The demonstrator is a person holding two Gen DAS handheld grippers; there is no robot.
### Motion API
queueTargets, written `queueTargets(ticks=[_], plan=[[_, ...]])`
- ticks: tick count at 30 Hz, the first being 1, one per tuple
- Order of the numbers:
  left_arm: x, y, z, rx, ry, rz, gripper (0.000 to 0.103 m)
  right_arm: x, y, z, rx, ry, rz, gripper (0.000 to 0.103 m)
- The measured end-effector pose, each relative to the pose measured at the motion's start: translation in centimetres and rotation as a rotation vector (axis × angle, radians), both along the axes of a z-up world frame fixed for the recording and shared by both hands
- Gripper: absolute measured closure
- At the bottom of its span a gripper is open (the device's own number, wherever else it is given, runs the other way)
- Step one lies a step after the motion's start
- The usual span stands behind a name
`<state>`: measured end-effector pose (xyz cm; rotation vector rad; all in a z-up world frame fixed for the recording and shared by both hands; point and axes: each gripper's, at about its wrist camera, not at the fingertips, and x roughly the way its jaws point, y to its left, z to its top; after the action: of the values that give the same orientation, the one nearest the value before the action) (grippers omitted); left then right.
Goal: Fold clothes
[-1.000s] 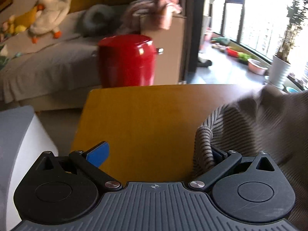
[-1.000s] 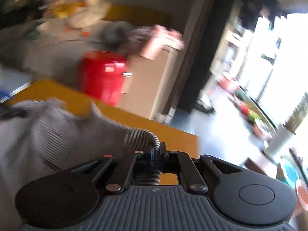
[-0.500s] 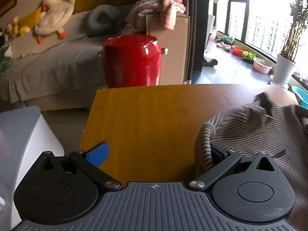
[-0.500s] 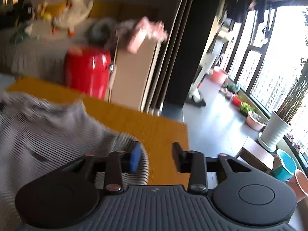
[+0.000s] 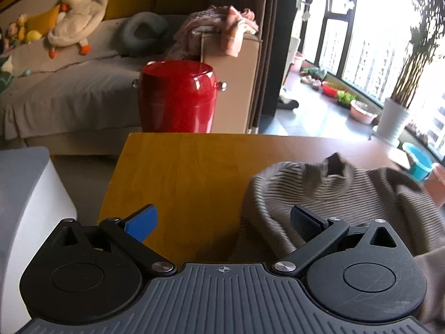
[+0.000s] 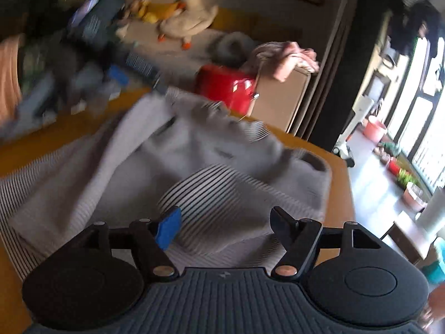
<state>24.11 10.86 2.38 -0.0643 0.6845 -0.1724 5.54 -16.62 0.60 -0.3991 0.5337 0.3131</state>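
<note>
A grey striped sweater (image 5: 347, 192) lies on the yellow wooden table (image 5: 183, 172). In the left wrist view it covers the table's right part. My left gripper (image 5: 222, 222) is open and holds nothing; its right finger rests at the sweater's left edge. In the right wrist view the sweater (image 6: 172, 161) spreads across the table (image 6: 338, 194), partly blurred. My right gripper (image 6: 225, 226) is open above the sweater's near part and holds nothing.
A red bin (image 5: 178, 97) and a cardboard box (image 5: 236, 83) with pink clothes on top stand beyond the table's far edge. A grey sofa (image 5: 69, 83) with plush toys is behind. A white object (image 5: 25, 208) stands left of the table. Plant pots line the window.
My right gripper has opened and let go of the sweater, then swung left above it. My left gripper has stayed open; the sweater has settled flatter on the table.
</note>
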Motion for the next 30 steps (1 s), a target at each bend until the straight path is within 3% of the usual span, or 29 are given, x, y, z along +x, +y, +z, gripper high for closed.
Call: queueTargets(ticks=[4, 8, 17, 22, 24, 25, 26, 27, 30], plan=[[-2.8, -0.4, -0.2, -0.111, 0.03, -0.016, 0.0, 0.3, 2.8, -2.0, -0.109, -0.039, 0.006, 0.024], [-4.5, -1.6, -1.3, -0.177, 0.091, -0.053, 0.0, -0.3, 3.7, -1.7, -0.123, -0.05, 0.052, 0.023], [-5.4, -3.5, -2.5, -0.239, 0.157, -0.123, 0.0, -0.4, 3.8, -2.0, -0.125, -0.022, 0.016, 0.023], [-5.9, -4.3, -3.8, -0.21, 0.161, -0.14, 0.0, 0.3, 3.8, -2.2, -0.124, -0.028, 0.009, 0.024], [-6.1, -4.5, -4.0, -0.2, 0.149, -0.143, 0.0, 0.3, 3.7, -2.2, -0.122, -0.039, -0.002, 0.051], [-6.2, -4.5, -4.2, -0.201, 0.146, -0.146, 0.0, 0.5, 3.6, -1.9, -0.108, -0.044, -0.009, 0.078], [-6.2, -4.5, -4.2, -0.204, 0.144, -0.15, 0.0, 0.6, 3.2, -1.5, -0.081, -0.049, -0.024, 0.088], [-6.2, -4.4, -4.3, -0.207, 0.145, -0.155, 0.0, 0.7, 2.8, -1.0, -0.055, -0.054, -0.039, 0.094], [-6.0, -3.9, -4.3, -0.222, 0.156, -0.19, 0.0, 1.9, -0.6, 2.3, 0.115, -0.067, -0.145, 0.096]])
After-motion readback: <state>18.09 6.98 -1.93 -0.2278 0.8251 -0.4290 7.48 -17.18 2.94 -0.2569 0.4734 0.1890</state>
